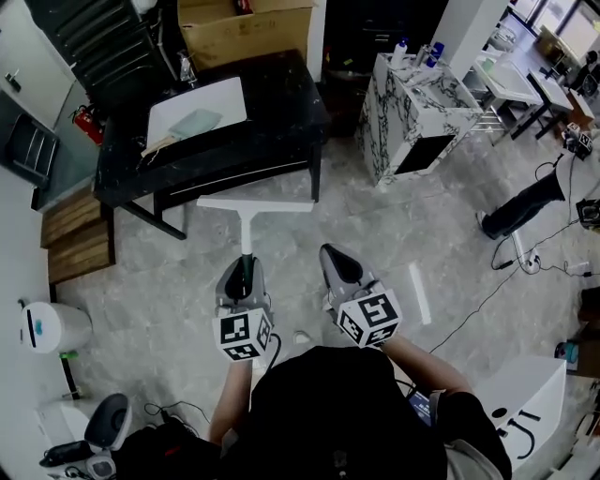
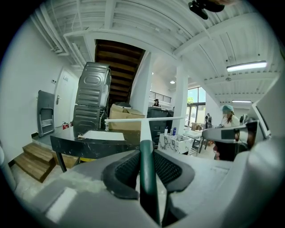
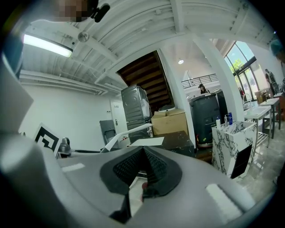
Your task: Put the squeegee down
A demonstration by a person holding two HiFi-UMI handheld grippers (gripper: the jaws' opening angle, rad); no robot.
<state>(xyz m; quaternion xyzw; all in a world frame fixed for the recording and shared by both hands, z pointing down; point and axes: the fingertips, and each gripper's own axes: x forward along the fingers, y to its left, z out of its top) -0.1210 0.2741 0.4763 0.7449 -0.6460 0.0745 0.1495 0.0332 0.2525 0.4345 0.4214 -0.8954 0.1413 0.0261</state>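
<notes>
The squeegee has a white T-shaped blade (image 1: 255, 203) and a dark green handle (image 2: 147, 178). My left gripper (image 1: 246, 267) is shut on that handle, holding the squeegee out nearly level over the floor. Its blade points toward the black table (image 1: 281, 103) and hangs just short of the table's near edge. In the left gripper view the green handle runs straight between the two pads of the left gripper (image 2: 147, 153), with the white blade (image 2: 142, 119) across the far end. My right gripper (image 1: 337, 261) hovers beside the left one with nothing in it. In the right gripper view the right gripper (image 3: 142, 153) has its pads meeting.
A white board (image 1: 197, 112) lies on the black table. A cardboard box (image 1: 248, 28) stands behind it and a marble-patterned cabinet (image 1: 412, 112) to the right. Wooden steps (image 1: 80, 239) sit at the left. A person's leg (image 1: 525, 206) and cables (image 1: 525, 262) are at the right.
</notes>
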